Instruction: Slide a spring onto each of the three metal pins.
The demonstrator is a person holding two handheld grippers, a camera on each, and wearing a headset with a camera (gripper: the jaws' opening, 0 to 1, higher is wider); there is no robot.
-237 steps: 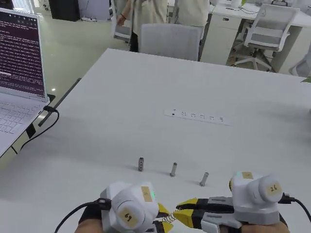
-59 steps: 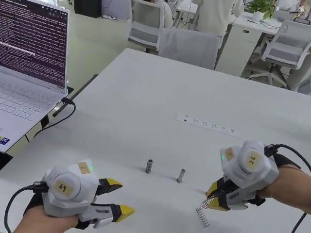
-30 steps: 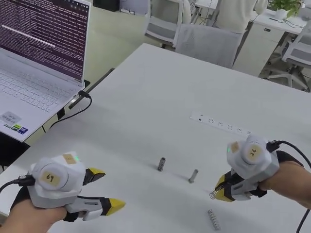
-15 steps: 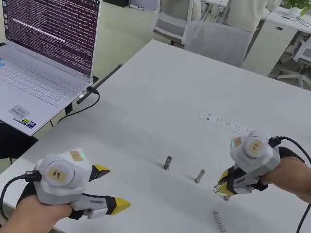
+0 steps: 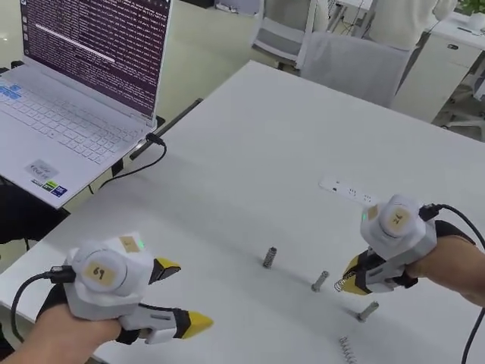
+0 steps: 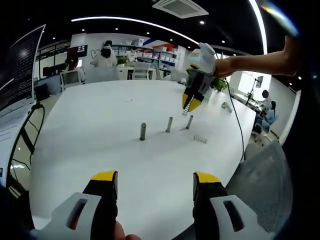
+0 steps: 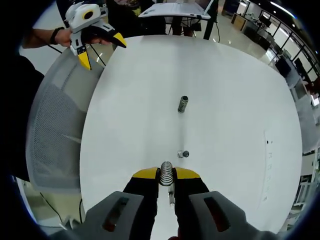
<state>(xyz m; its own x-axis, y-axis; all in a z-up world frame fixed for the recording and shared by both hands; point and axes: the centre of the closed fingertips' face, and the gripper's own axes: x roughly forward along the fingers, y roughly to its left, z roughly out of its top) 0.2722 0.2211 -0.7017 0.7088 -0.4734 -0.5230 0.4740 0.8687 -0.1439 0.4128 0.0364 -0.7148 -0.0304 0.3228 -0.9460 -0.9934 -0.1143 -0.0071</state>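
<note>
Three metal pins stand in a row on the white table [image 5: 250, 152]. The left pin [image 5: 269, 257] wears a spring; the middle pin [image 5: 320, 281] and the right pin [image 5: 367, 311] are bare. My right gripper [image 5: 350, 283] hovers between those two bare pins, shut on a small spring [image 5: 339, 285]. In the right gripper view that spring [image 7: 166, 178] sits upright between the yellow tips of my right gripper [image 7: 166, 172], just short of the middle pin [image 7: 183, 154]. Another spring [image 5: 347, 349] lies loose near the front edge. My left gripper [image 5: 184, 296] is open and holds nothing, well left of the pins.
An open laptop [image 5: 83, 76] sits at the left with a black cable [image 5: 144, 155] running onto the table. A white power strip [image 5: 348, 191] lies behind the pins. A grey chair [image 5: 356, 64] stands at the far edge, with people beyond.
The head camera has shifted. My right gripper has lifted a little with its spring, and the right pin now shows bare beside it. My left gripper stays open and low.
</note>
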